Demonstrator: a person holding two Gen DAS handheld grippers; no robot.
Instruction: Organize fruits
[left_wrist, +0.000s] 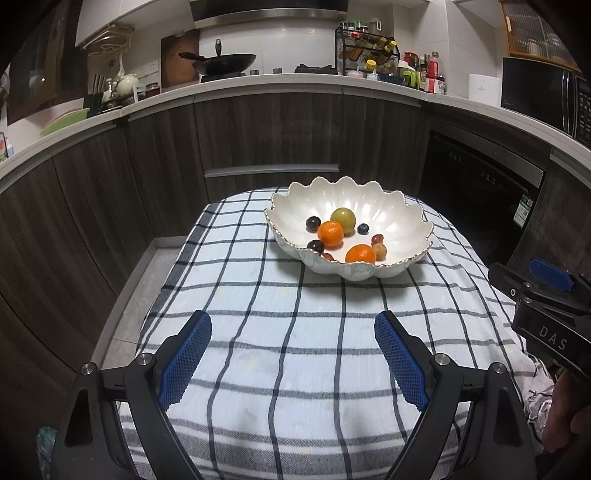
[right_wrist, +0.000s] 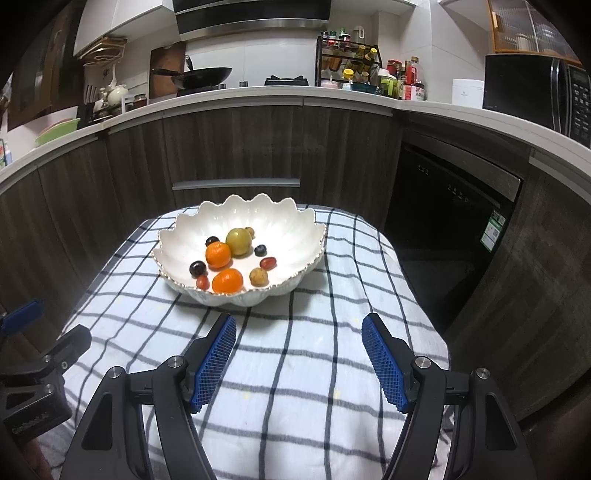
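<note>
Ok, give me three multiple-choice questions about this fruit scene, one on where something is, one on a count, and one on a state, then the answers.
1. Where is the fruit?
A. Scattered on the cloth
B. In the white scalloped bowl
C. On the kitchen counter

2. How many orange citrus fruits are in the bowl?
A. One
B. Two
C. Four

3. What state is the right gripper in?
A. Open, nothing between its fingers
B. Shut on a fruit
C. Shut on the bowl's rim

Answers:
1 B, every fruit lies inside the bowl on the checked cloth.
2 B, one orange fruit sits behind another nearer the front rim.
3 A, its blue fingers stand apart over bare cloth, short of the bowl.
</note>
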